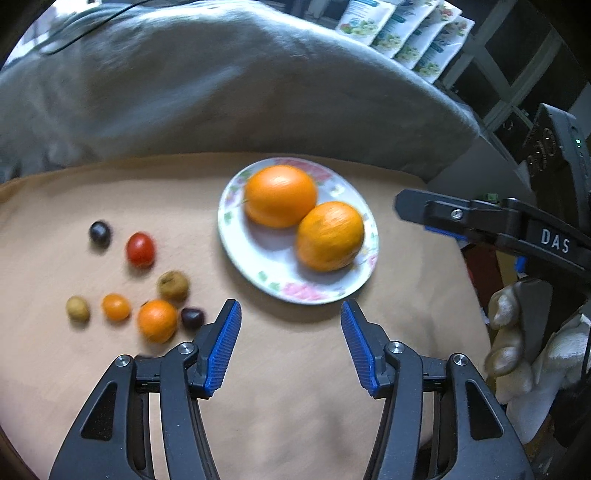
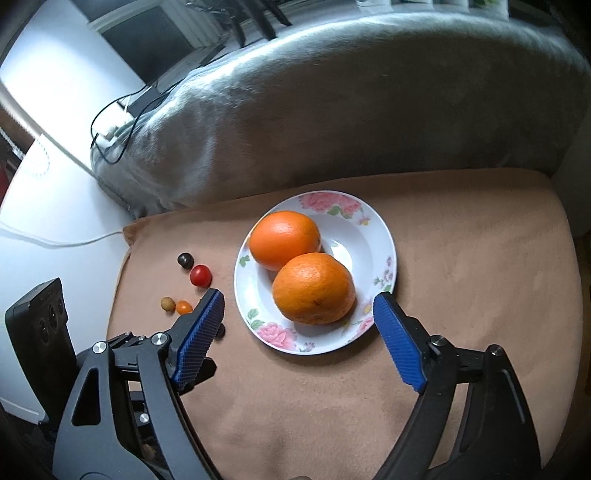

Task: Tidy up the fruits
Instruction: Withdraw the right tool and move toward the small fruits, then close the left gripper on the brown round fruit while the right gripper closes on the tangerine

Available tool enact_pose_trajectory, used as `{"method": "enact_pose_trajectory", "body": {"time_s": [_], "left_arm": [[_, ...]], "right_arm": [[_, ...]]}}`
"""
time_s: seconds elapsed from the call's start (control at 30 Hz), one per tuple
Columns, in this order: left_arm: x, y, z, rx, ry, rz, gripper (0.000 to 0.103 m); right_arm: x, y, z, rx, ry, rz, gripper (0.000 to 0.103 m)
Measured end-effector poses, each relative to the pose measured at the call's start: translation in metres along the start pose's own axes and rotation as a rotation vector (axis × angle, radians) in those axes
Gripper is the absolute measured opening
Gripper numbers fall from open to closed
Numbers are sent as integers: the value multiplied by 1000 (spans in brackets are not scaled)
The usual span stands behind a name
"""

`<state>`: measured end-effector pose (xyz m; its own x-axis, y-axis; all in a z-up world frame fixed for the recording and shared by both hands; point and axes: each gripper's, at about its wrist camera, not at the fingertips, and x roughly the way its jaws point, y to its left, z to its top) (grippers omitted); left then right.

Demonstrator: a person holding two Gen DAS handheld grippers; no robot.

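Two large oranges (image 1: 280, 195) (image 1: 330, 236) lie on a white floral plate (image 1: 258, 258) on a tan cushion. Left of it lie several small fruits: a dark one (image 1: 99, 233), a red tomato (image 1: 140, 250), a brownish one (image 1: 173, 285), a small orange (image 1: 157, 320), an orange tomato (image 1: 116, 307), a tan one (image 1: 78, 308) and a dark one (image 1: 192, 318). My left gripper (image 1: 291, 314) is open and empty, just in front of the plate. My right gripper (image 2: 299, 306) is open and empty; its fingers flank the near orange (image 2: 314, 288) above the plate (image 2: 369, 236).
A grey blanket (image 1: 229, 85) covers the sofa back behind the cushion (image 2: 461, 258). The cushion's left edge drops to a white surface with cables (image 2: 110, 140). Printed packets (image 1: 406, 33) stand at the far right. The right gripper's body (image 1: 480, 221) shows at the left view's right edge.
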<state>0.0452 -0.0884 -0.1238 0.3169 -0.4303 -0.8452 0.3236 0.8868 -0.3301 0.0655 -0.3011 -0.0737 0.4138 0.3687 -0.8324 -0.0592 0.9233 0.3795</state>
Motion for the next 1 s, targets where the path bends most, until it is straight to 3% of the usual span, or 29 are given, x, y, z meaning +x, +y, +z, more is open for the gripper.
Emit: {"method": "enact_pose_trajectory", "body": {"time_s": [0.27,0.67,0.77,1.0], "left_arm": [[-15,47,-19,-81,7,84,56],[-29,118,-40,-194,0,204,53],[-30,133,-38,-222,-11,206,53],[-26,151,-31,-236,-9,184,40]], "right_arm": [[13,32,-7,-125,65,-52,85],[45,72,-16,-218,141,91,85],[55,86,-24,-255,170,120,78],[84,118,-41,-347,246,157,65]]}}
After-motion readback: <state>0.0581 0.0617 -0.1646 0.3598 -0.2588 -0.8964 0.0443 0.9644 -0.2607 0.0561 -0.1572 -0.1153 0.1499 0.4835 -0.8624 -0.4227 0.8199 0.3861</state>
